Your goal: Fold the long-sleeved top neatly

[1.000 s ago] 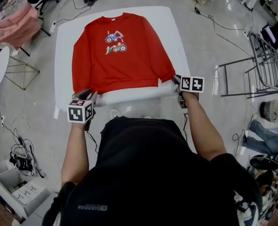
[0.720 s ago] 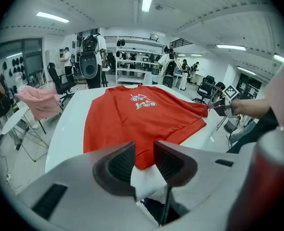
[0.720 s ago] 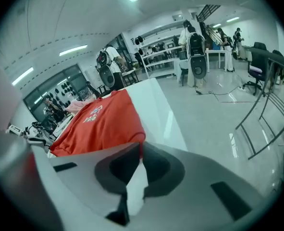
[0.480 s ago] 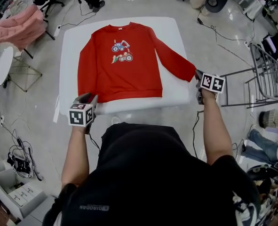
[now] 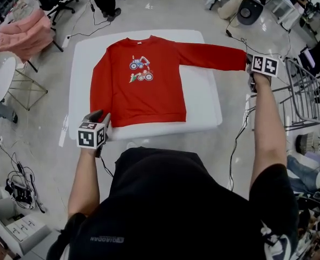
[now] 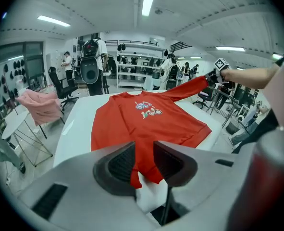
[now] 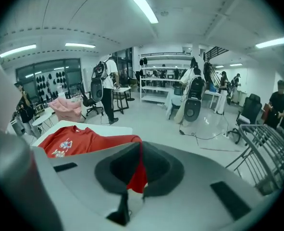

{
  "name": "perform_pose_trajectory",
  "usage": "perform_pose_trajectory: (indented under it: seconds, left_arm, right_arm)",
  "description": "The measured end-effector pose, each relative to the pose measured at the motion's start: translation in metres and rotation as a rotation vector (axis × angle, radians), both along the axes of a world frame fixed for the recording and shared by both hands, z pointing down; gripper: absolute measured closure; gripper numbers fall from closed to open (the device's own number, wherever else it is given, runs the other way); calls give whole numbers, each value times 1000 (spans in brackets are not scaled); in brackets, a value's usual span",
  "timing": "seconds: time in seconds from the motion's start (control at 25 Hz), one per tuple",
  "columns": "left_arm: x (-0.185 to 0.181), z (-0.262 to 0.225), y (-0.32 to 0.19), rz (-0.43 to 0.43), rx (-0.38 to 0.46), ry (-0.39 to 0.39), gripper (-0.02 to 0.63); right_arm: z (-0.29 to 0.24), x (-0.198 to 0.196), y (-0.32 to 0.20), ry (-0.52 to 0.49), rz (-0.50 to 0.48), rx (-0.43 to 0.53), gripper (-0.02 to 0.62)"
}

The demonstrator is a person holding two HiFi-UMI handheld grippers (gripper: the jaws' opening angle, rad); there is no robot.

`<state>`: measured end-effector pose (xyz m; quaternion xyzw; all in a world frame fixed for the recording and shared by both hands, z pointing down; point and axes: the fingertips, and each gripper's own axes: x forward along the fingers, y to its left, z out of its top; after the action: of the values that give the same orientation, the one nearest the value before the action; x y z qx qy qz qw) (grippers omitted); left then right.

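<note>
- Finds right gripper (image 5: 249,63) no longer low at the hem corner, as a second ago, but raised and out past the far right edge of the table (image 5: 203,107), with the right sleeve (image 5: 211,56) drawn straight behind it and the jaws just closing on cloth.
- Reads right jaws as pressed together on the sleeve cuff (image 7: 138,179), with red fabric nipped between the pads.
- Reads left gripper (image 5: 97,116) as spread, hanging at the near left corner; shows the left sleeve end (image 6: 144,170) in the gap, with no pad pressing on it.
- Places the red long-sleeved top (image 5: 141,85) flat and print-up on the white table, collar at the far side, left sleeve lying along the body.
- Judges the knit soft, light and limp: sags wherever unsupported, probably slides easily over the smooth tabletop.
- Suggests taking hold at cuffs, hem corners or shoulder seams, pinching both layers.
- Expects a harder pull on the cuff to drag the body rightward.
</note>
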<state>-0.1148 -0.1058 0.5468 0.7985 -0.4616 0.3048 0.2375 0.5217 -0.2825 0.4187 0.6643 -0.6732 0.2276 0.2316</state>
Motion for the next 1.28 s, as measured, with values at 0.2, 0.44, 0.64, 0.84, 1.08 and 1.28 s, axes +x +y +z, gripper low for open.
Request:
perform_pose_trajectory:
  seconds: [0.2,0.44,0.64,0.84,1.08,1.28]
  left_arm:
    - [-3,-5,-3,-15,6,3,486]
    - [-13,-6,-5,-43,8,13,486]
    - [-21,-5,-9,-42,10,19,486]
    - [-19,-10,-21,-18,25,27,486]
    - [-16,-21,-29,15,45,40,486]
    - [-26,-22,-32,13,54,54,486]
  right_arm:
    - [-45,15,-46,101,-13,-23,578]
    - [-62,3,-70,162,-62,-86,578]
    - [-62,-42,-67,145,-176,-129,578]
    - [-67,-101,-59,98,-310,-187,578]
    - [-90,-182,-47,32,-479,-211,578]
    - [-104,-260,-46,-67,-600,-202,577]
